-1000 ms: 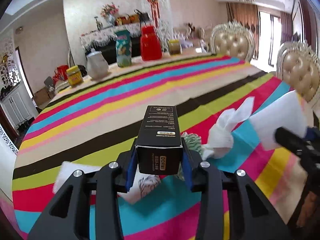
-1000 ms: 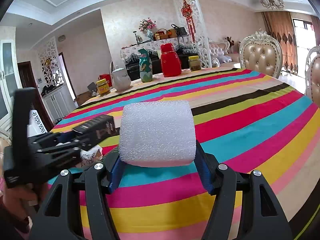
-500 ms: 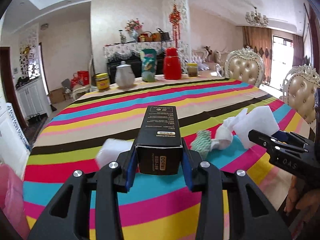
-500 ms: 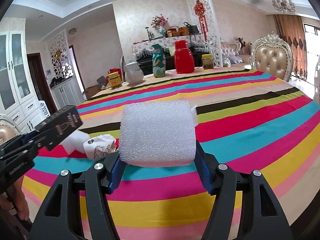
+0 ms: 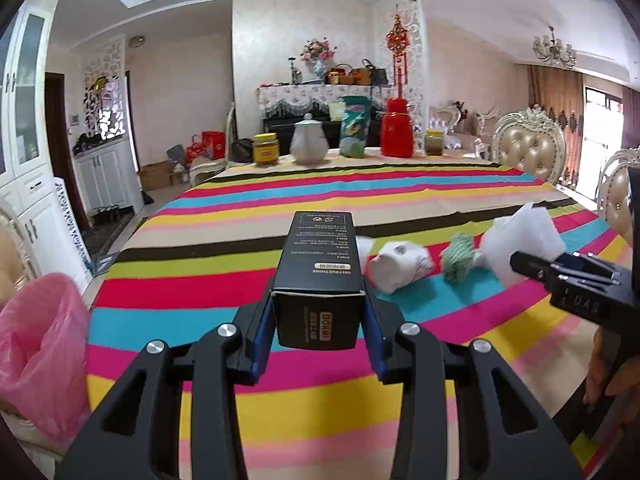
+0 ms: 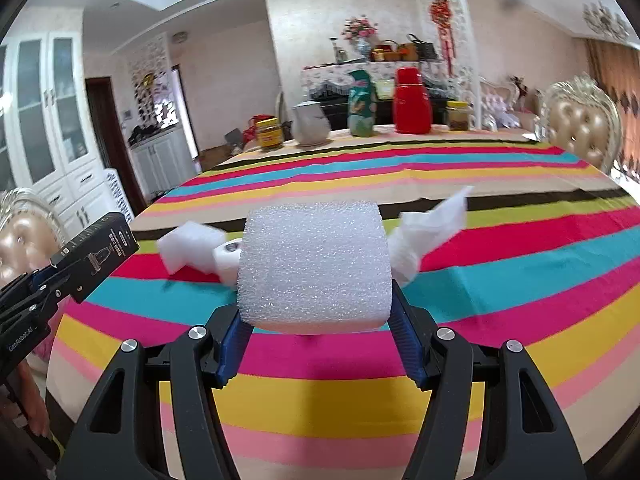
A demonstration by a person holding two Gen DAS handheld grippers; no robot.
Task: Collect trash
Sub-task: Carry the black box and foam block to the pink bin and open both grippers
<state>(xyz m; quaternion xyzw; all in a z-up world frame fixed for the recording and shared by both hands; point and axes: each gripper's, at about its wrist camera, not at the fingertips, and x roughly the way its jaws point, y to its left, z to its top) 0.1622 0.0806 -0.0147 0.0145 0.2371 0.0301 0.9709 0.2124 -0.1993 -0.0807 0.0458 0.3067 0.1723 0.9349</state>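
Black box [image 5: 320, 280] clamped in level left tongs [image 5: 318, 344]

Both grippers angle downward, left gripper [image 5: 319, 322] and right gripper [image 6: 316, 322] fingers each clamped on something.

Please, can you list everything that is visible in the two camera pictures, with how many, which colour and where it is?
black box: 1, black, held in left gripper
foam block: 1, white, held in right gripper
crumpled paper: 1, white with print, on the cloth right of the box
green-white wad: 1, green and white, on the cloth beside the paper
foam piece: 1, white, on the cloth left of the foam block
tissue: 1, white, on the cloth right of the foam block
pink bag: 1, pink, open, at the table's left edge
tablecloth: 1, striped, many colours
red flask: 1, far edge
white teapot: 1, far edge
jars: 2, yellow lids, far edge
teal packet: 1, far edge
padded chairs: at least 2, gold, right side
left gripper: black, blue pads
right gripper: black, blue pads
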